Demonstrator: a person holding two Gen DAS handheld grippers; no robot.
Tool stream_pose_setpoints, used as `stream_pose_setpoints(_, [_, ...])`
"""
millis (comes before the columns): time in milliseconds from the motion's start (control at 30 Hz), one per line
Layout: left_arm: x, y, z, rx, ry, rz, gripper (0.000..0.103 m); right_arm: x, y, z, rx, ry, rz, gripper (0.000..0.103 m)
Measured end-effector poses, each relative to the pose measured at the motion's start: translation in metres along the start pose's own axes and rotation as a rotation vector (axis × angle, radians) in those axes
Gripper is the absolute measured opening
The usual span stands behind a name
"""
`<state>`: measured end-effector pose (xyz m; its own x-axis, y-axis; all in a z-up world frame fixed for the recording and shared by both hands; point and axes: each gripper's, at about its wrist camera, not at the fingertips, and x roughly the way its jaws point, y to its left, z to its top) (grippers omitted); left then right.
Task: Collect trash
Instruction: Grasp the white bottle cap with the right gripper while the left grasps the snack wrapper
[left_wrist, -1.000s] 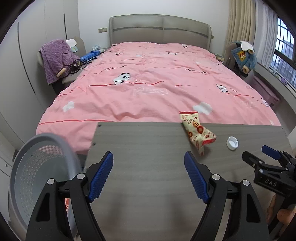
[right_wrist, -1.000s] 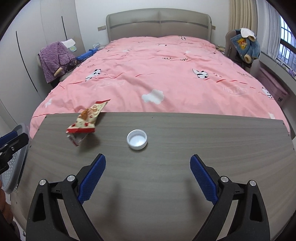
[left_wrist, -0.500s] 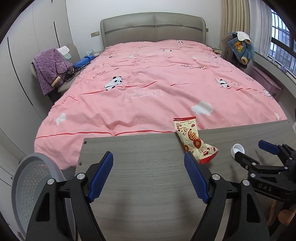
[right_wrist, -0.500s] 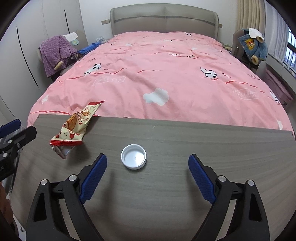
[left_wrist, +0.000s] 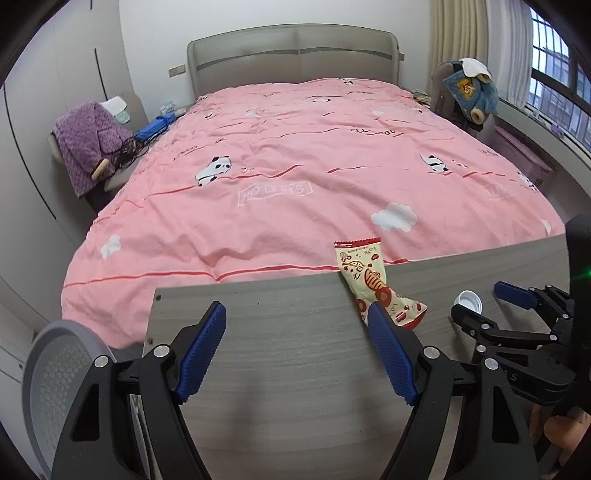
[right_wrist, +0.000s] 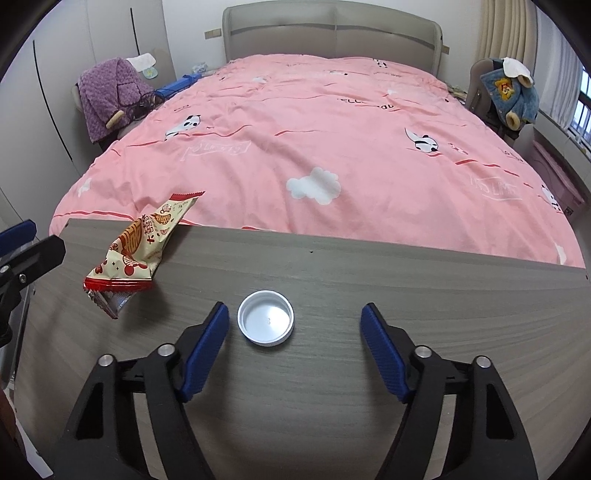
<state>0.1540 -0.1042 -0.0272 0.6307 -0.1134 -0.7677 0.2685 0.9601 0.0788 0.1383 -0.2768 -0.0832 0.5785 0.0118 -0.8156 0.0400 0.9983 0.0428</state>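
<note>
Both tongs spread wide, empty: right gripper (right_wrist: 293, 332) brackets white cap (right_wrist: 266, 322) on grey table (right_wrist: 406, 291); left gripper (left_wrist: 297, 338) near snack wrapper (left_wrist: 373, 284), whose lower edge its right finger hides; basket (left_wrist: 55, 373) cut off.

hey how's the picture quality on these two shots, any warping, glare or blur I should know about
Left wrist view: strong fisheye bending, black corners, the table edge tilts; the snack wrapper is sharp; the window is bright, not blown out. Right wrist view: same warping, soft even light, the white cap crisp between the right tool's fingers, faint shadows beneath, no motion blur.
</note>
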Motion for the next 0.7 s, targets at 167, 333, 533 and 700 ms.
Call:
stream_pose_setpoints(167, [0.003, -0.003, 0.003, 0.009, 0.021, -0.023, 0.076, 0.000, 0.002, 0.001, -0.005, -0.005, 0.007, 0.058])
stream_pose_setpoints(333, [0.008, -0.007, 0.005, 0.002, 0.041, -0.046, 0.076, -0.001, -0.001, 0.001, 0.007, -0.018, 0.025, 0.039])
stream_pose_setpoints(533, [0.013, -0.013, 0.012, -0.009, 0.055, -0.084, 0.076, -0.004, -0.007, -0.001, 0.044, -0.023, 0.060, 0.030])
stream_pose_setpoints(700, [0.024, -0.019, 0.019, -0.009, 0.077, -0.105, 0.076, -0.009, -0.011, -0.003, 0.055, -0.036, 0.068, 0.030])
